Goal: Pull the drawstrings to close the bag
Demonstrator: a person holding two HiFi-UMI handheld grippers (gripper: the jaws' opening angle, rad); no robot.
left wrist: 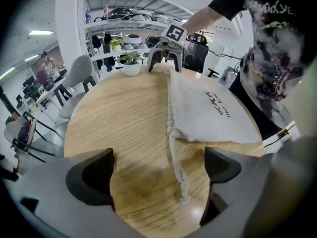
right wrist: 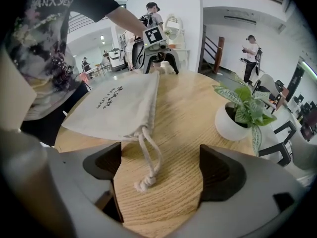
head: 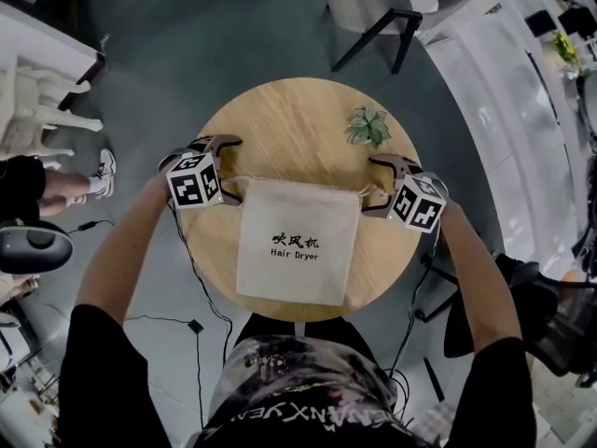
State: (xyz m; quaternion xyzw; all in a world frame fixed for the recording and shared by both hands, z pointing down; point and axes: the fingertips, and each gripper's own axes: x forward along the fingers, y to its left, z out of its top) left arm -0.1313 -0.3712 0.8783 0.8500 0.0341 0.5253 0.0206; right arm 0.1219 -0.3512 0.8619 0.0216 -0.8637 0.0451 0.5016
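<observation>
Wooden table [head: 298, 119]; each drawstring [left wrist: 180, 178] lies between parted jaws.

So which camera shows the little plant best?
The right gripper view: the plant is close, with pot and leaves clear. The head view shows only its leaves from above; the left gripper view shows the plant small and far.
</observation>
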